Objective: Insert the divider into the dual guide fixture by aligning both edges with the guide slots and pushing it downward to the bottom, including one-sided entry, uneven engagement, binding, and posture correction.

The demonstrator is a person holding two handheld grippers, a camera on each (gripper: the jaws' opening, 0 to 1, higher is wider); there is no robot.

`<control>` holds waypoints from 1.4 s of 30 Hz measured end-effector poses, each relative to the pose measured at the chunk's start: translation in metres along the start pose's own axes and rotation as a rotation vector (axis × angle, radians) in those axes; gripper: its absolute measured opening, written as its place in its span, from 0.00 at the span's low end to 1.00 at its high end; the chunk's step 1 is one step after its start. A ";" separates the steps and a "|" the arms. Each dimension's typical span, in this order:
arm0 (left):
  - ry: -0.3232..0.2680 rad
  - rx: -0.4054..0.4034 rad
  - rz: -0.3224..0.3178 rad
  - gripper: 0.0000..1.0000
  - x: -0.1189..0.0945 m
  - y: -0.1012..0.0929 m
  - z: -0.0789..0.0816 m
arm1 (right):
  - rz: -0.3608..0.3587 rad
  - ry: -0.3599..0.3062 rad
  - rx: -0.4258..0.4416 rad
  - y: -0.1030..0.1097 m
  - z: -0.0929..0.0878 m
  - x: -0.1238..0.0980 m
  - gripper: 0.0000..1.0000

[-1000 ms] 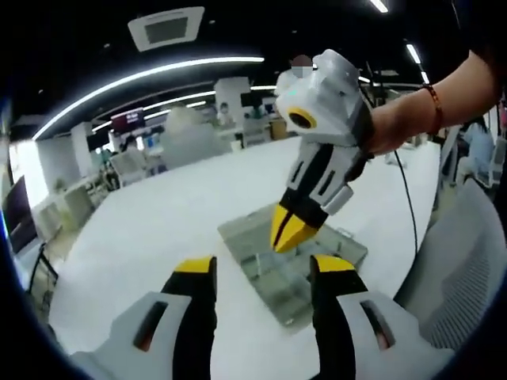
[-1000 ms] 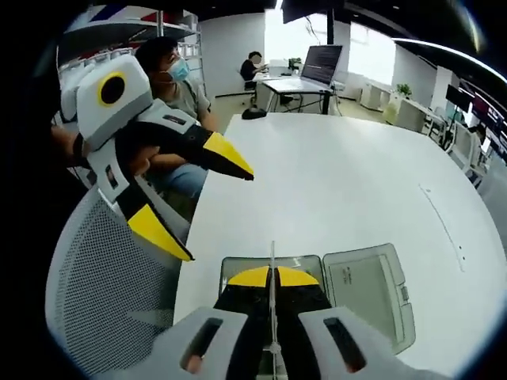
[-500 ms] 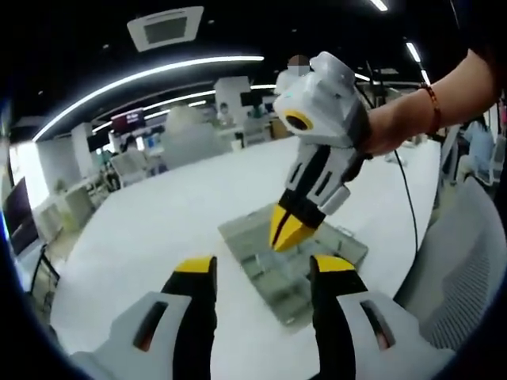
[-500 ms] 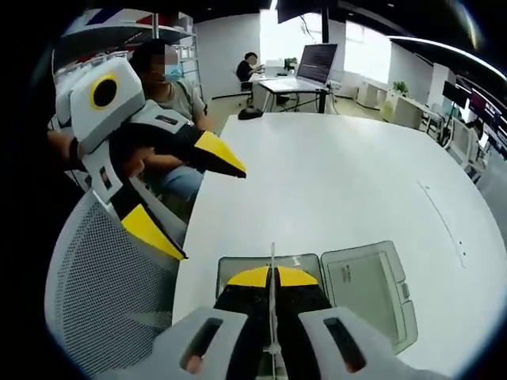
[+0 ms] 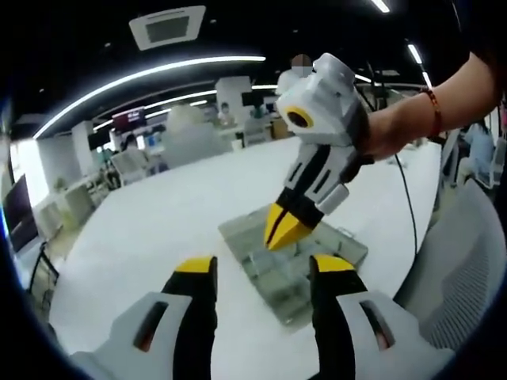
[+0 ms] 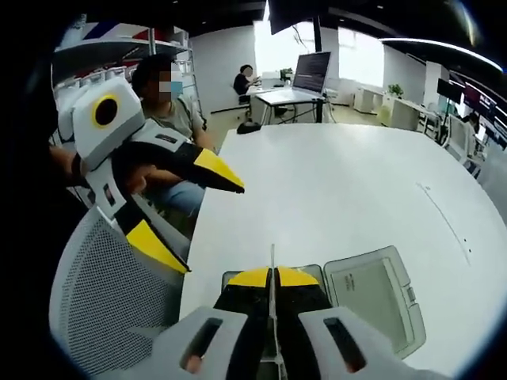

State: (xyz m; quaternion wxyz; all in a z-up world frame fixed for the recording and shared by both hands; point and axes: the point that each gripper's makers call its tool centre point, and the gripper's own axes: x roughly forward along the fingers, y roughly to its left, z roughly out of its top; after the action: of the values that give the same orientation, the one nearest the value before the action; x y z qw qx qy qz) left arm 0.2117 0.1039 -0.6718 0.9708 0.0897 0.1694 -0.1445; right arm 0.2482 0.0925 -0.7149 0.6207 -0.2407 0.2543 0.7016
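In the left gripper view we see the left gripper [image 5: 261, 273] near us with its jaws wide apart and nothing between them, hovering over the white table [image 5: 158, 222]. Just beyond it sits the clear dual guide fixture [image 5: 293, 261], a shallow tray with its lid swung open on the table. The right gripper [image 5: 287, 229] comes down onto the fixture from the upper right, held by a hand [image 5: 388, 131] with a red wristband, its yellow tips pinched together. This view does not resolve the divider. In the right gripper view we see the right gripper [image 6: 272, 277] closed on a thin clear divider [image 6: 272, 265], which stands upright as a narrow edge between the tips, directly over the fixture [image 6: 368, 289]; we cannot tell whether its edges sit in the guide slots. The left gripper [image 6: 202, 210] shows at left here, jaws spread, above a grey mesh chair [image 6: 111, 293]. Far back, one seated person [image 6: 170, 119] at left, another at a desk with a monitor [image 6: 305, 73]. We count two grippers, one fixture, one divider.
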 end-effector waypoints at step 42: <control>-0.001 -0.020 0.016 0.45 -0.006 0.007 0.001 | 0.020 -0.123 0.036 -0.003 0.003 0.007 0.00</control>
State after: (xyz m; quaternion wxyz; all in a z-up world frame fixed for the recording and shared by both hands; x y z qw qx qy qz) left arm 0.2083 0.1116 -0.6681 0.9728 0.0811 0.1695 -0.1352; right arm 0.2506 0.0995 -0.7176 0.6324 -0.1834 0.2304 0.7165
